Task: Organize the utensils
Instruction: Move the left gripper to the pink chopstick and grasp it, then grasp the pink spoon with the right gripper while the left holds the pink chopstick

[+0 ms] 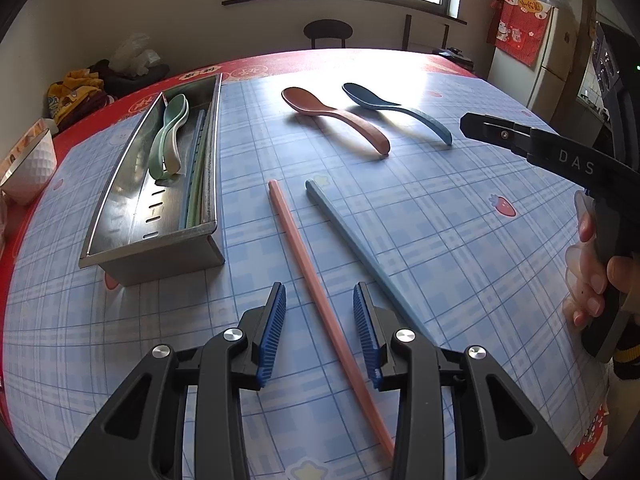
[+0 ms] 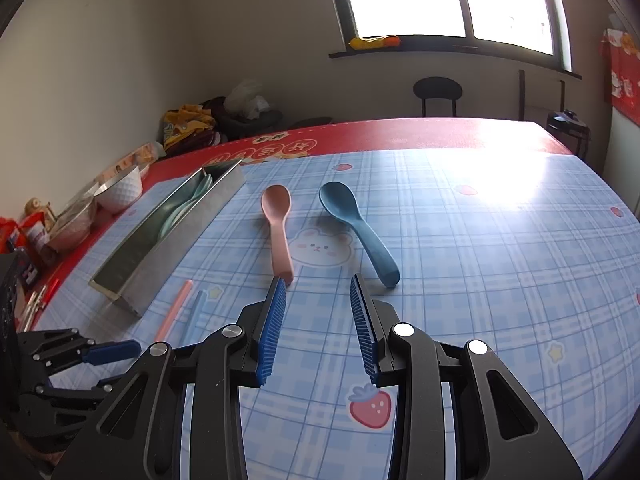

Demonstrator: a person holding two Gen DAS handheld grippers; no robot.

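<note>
The left tool (image 1: 320,300) hangs over the pink chopstick (image 1: 320,300), its ribbed pads (image 1: 276,320) apart on either side of the stick and not pressing on it, so it is open with nothing gripped. The blue chopstick (image 1: 360,248) lies just beside the pink one on the tabletop (image 1: 460,240), and beyond them the pink spoon (image 1: 340,116) and the blue spoon (image 1: 396,110) lie side by side. The metal tray (image 1: 152,256) to the left already holds pale green spoons and chopsticks. The right tool (image 2: 318,292) is open too, empty, pointing between the two spoon handles. The step in hand looks like picking up the pink chopstick; next the left tool would need to sink to the stick, close on it, lift, and carry it to the tray's chopstick side.
</note>
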